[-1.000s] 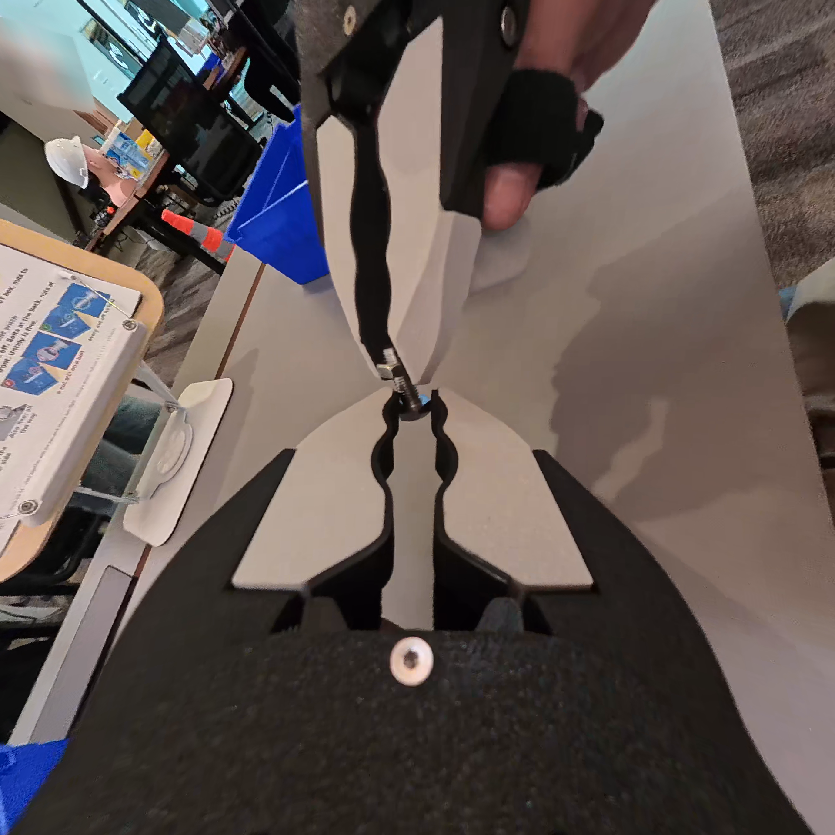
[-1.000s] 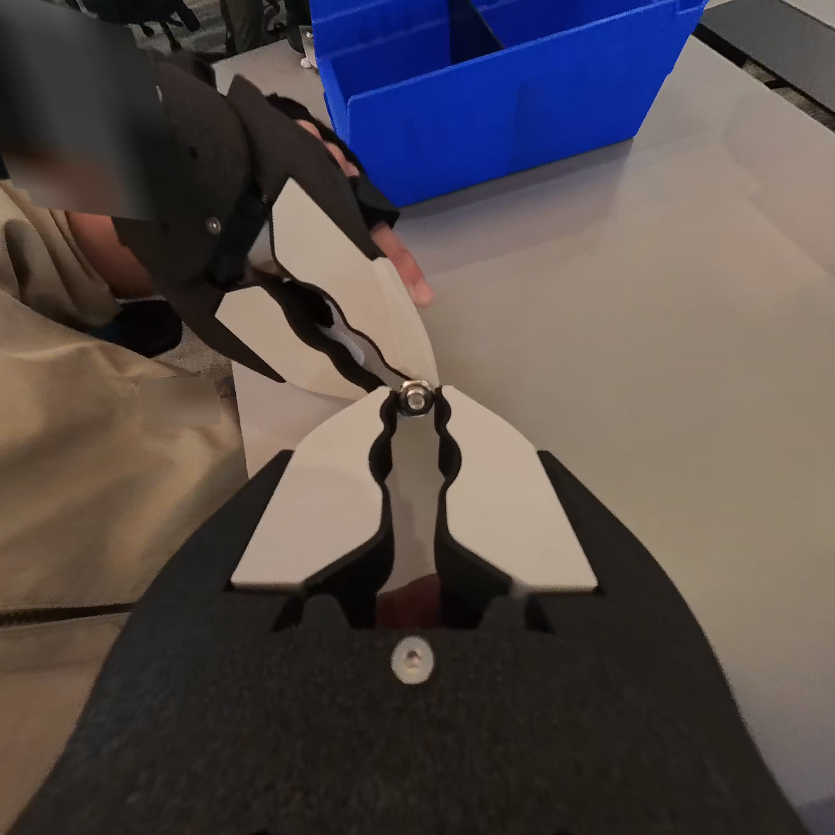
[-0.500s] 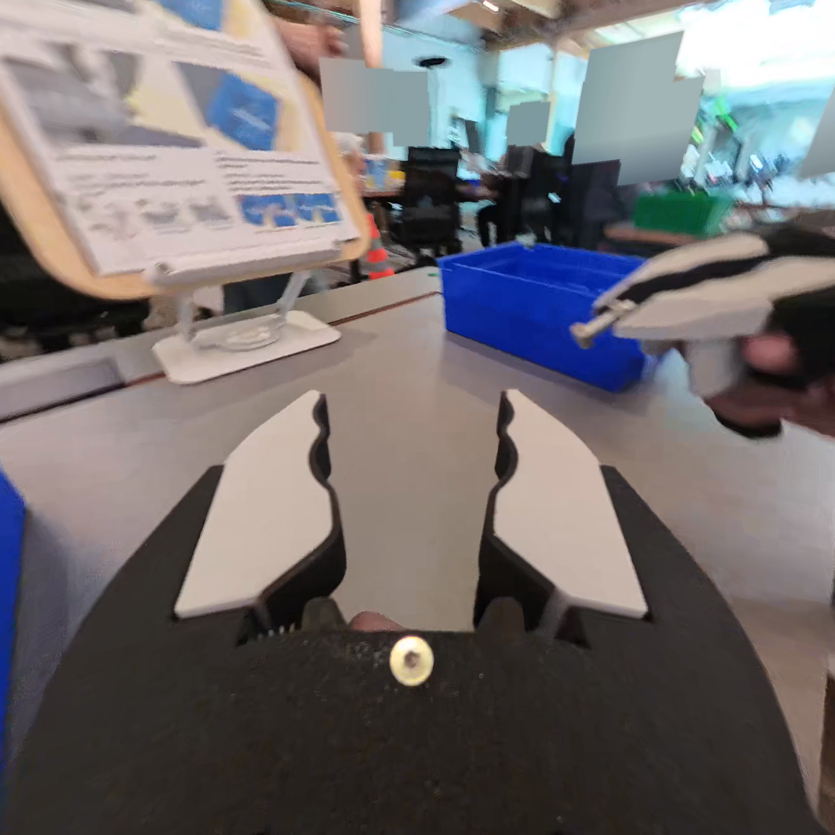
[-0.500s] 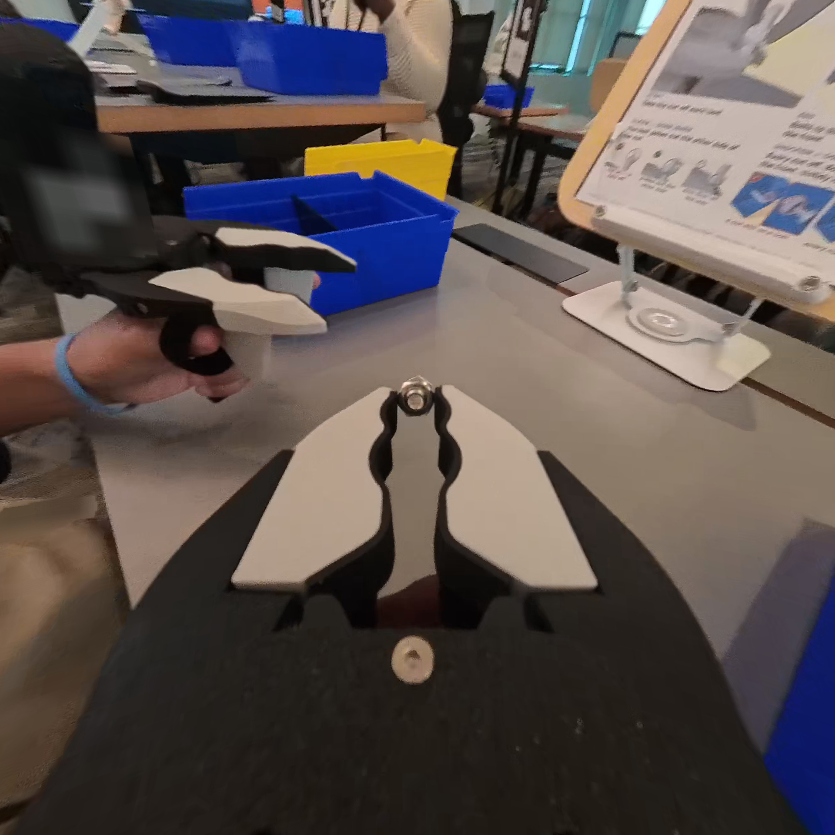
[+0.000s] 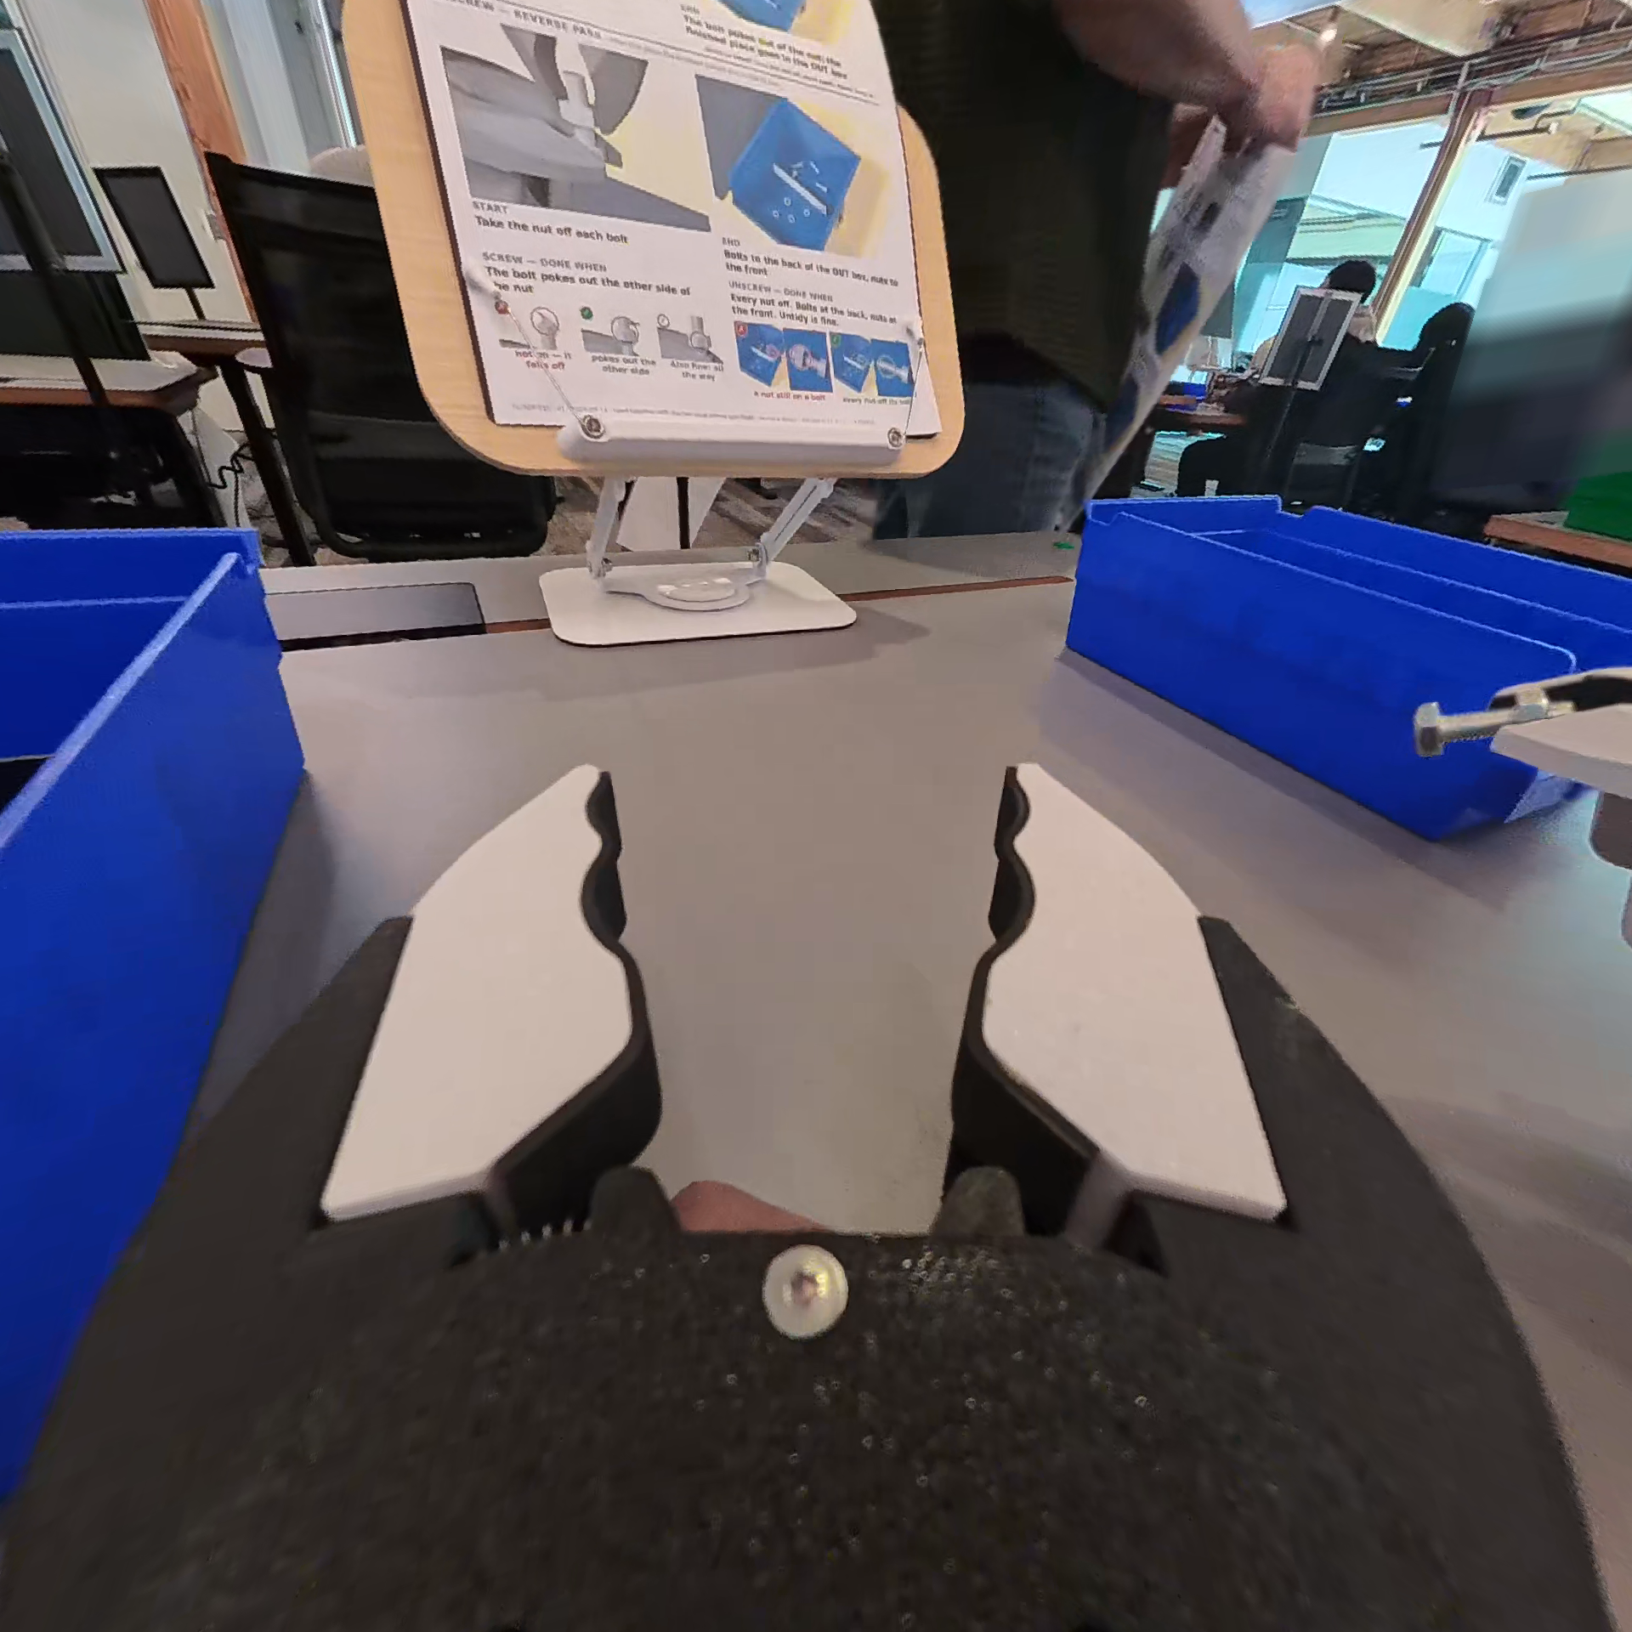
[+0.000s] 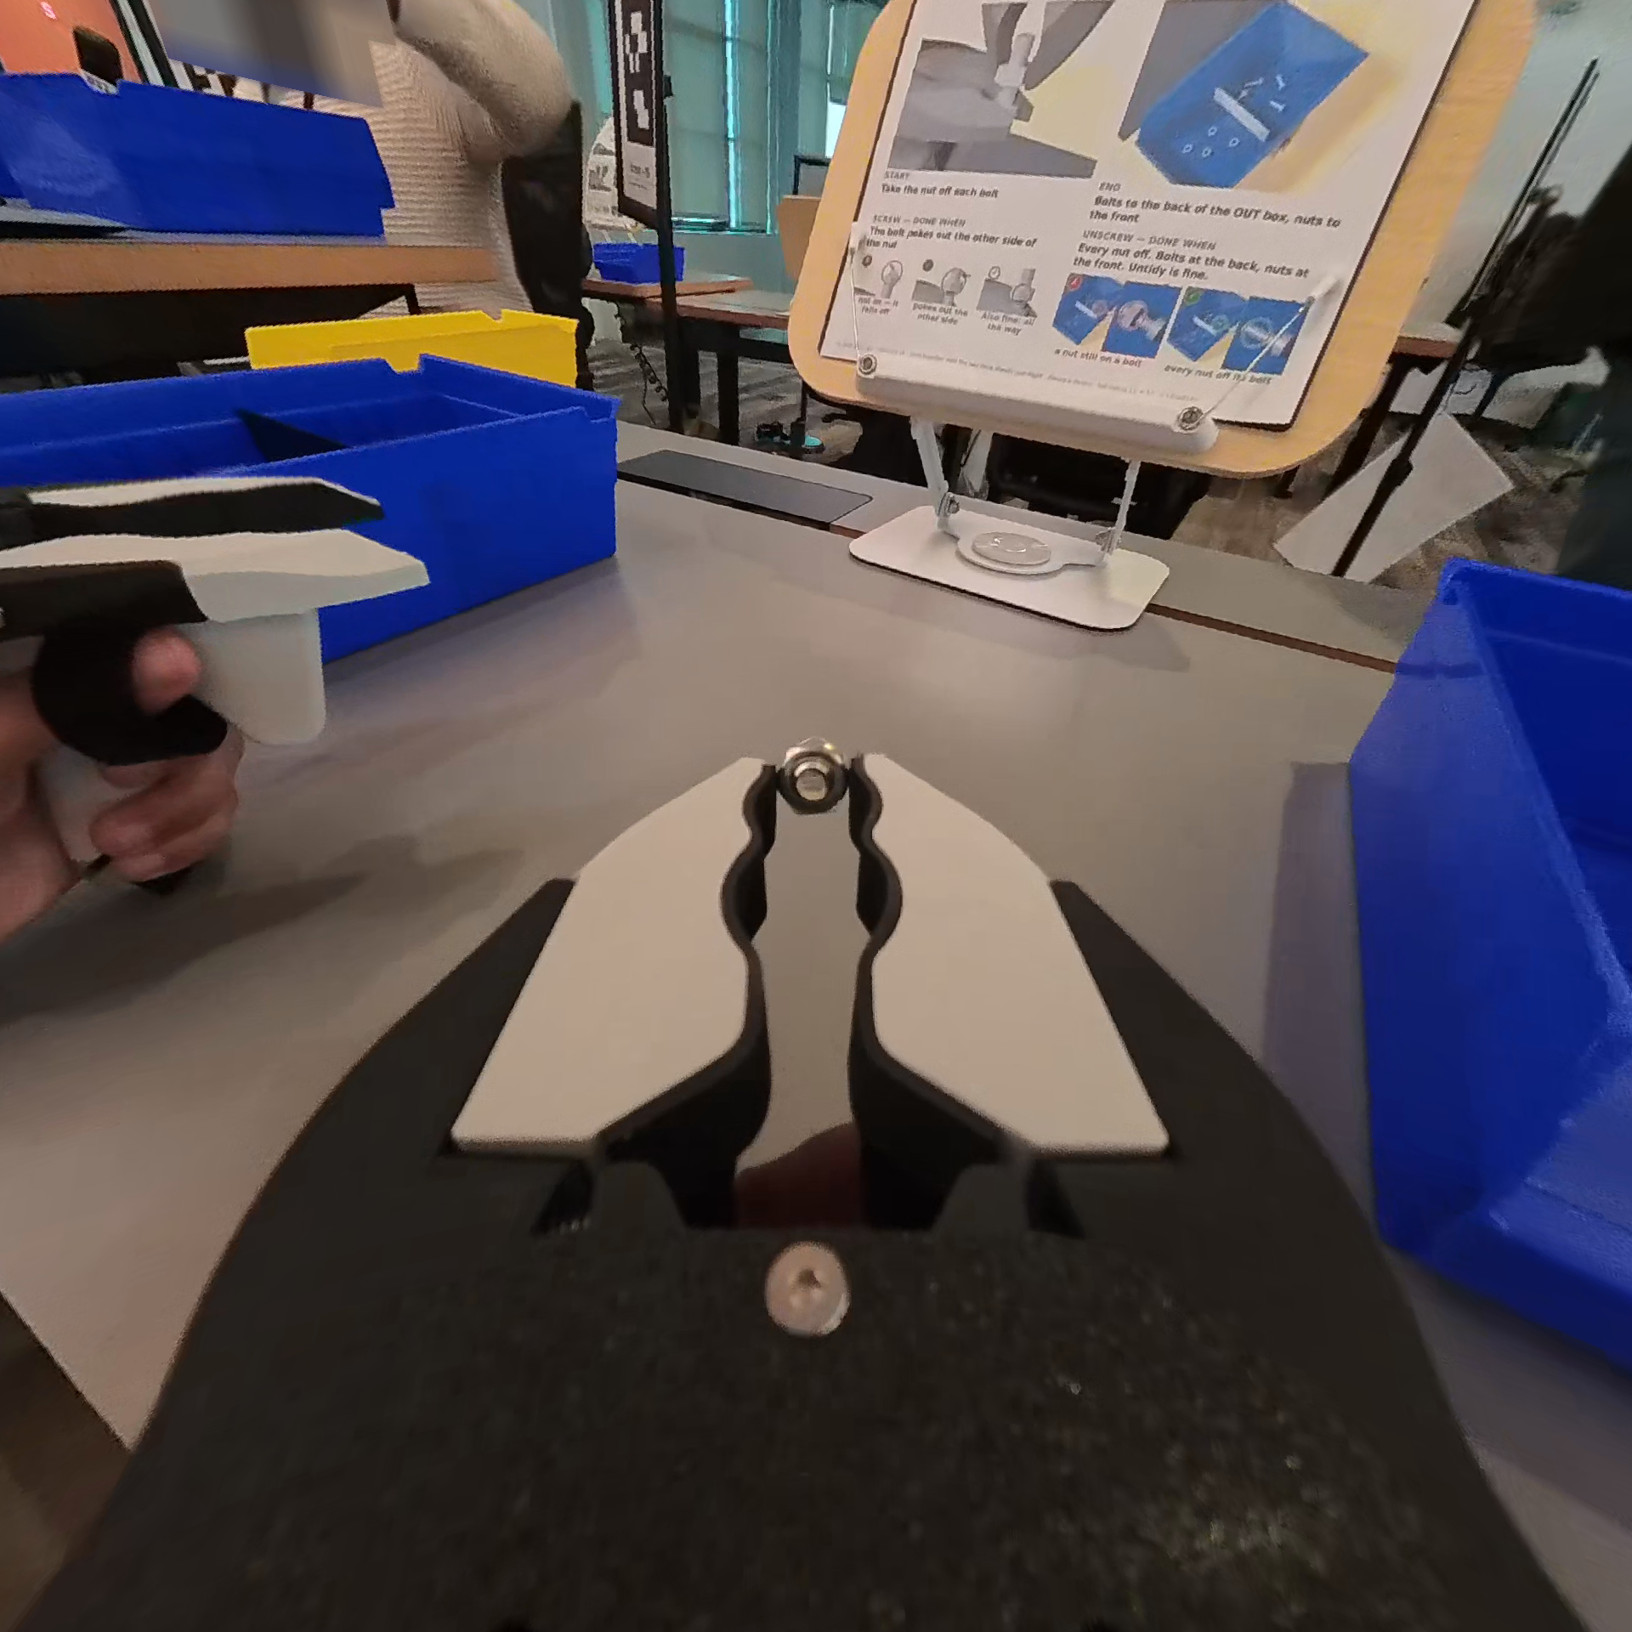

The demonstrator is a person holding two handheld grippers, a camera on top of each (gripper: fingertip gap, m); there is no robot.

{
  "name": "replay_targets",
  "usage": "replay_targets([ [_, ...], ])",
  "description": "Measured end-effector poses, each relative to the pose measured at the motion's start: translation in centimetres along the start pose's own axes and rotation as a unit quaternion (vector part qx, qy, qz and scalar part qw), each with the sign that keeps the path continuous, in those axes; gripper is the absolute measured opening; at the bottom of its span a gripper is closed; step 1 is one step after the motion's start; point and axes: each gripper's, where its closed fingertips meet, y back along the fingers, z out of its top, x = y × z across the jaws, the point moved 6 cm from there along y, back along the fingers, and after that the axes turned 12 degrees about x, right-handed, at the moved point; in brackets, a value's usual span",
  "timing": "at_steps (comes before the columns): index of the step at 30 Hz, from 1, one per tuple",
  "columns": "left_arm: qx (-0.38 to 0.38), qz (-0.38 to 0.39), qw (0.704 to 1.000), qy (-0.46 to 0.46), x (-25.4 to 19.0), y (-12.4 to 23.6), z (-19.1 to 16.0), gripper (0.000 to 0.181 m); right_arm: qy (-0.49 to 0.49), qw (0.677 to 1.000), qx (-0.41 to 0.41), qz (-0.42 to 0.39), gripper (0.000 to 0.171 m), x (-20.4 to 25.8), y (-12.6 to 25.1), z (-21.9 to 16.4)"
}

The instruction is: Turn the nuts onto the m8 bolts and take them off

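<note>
My right gripper is shut on a silver nut threaded on a bolt. The bolt's end faces the camera. In the left wrist view the same bolt sticks out of the right gripper at the right edge, with its hex head pointing left and the nut at the fingertips. My left gripper is wide open and empty above the grey table. It also shows in the right wrist view at the left, held by a hand, with its fingers apart.
A blue bin stands on the left and another blue bin on the right. An instruction board on a white stand is at the table's back. A person stands behind it. A yellow bin sits behind the far blue bin.
My left gripper was shut on the bolt's head, then let go, opened wide and drew away to the left. Both grippers swung up level. The right gripper kept hold of the nut and bolt.
</note>
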Motion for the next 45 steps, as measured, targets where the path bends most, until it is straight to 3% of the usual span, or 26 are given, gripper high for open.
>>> replay_targets([
  [7,0.006,-0.006,1.0,-0.003,-0.1,-0.1,-0.2,0.08,0.0,0.999,-0.017,-0.028,0.015,-1.9,1.0,1.6],
  [12,0.014,-0.016,1.0,0.001,-0.2,-0.4,-0.2,0.079,0.007,0.994,0.003,-0.11,0.015,-9.9,2.8,4.6],
  [17,0.019,-0.021,1.0,0.0,-0.2,-0.5,-0.2,0.078,-0.006,0.978,0.125,-0.166,0.015,-20.1,1.6,3.8],
  [24,0.024,-0.03,0.999,0.002,-0.3,-0.5,-0.3,0.077,-0.053,0.934,0.316,-0.157,0.016,-28.8,-2.7,-2.7],
  [30,0.033,-0.039,0.999,0.015,0.0,-0.9,-0.3,0.076,-0.06,0.895,0.417,-0.148,0.016,-30.5,-4.4,-4.4],
  [45,0.047,-0.046,0.998,0.009,-0.2,-1.3,-0.4,0.076,-0.076,0.879,0.449,-0.141,0.017,-31.3,-5.7,-5.4],
])
